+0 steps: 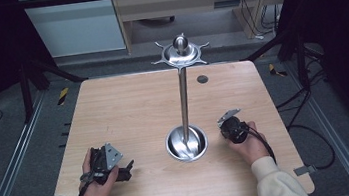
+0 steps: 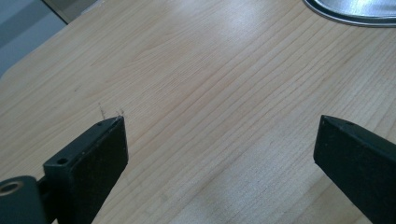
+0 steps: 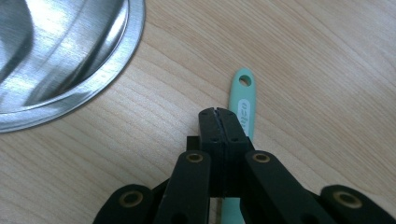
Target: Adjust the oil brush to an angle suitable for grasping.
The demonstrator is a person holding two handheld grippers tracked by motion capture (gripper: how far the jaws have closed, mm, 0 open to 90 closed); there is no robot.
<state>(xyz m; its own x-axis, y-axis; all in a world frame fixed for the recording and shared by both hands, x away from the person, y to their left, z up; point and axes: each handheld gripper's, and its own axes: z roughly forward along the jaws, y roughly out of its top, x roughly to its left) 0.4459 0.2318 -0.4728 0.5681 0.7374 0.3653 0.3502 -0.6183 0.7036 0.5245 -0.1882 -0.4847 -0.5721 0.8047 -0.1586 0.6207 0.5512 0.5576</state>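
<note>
— Black jaws of the right tongs [image 3: 218, 113] are pressed together, right over a mint-green utensil handle [image 3: 243, 100] lying on the bench [image 3: 303, 56]. Whether they pinch it, I cannot tell.

— And the steel base dish [image 1: 186, 143] of the tall hook stand [image 1: 183, 89]?

— At ten o'clock from those jaws, near.

— Left tongs [image 2: 219, 140]?

— Spread wide above bare wood, the dish rim at one o'clock.

A cream sleeve [image 1: 278, 183] is worn on the right arm. Both grippers [image 1: 113, 168] are black, with brass-ringed screws, trailing cables and 2 grey 3-cornered plates.
</note>
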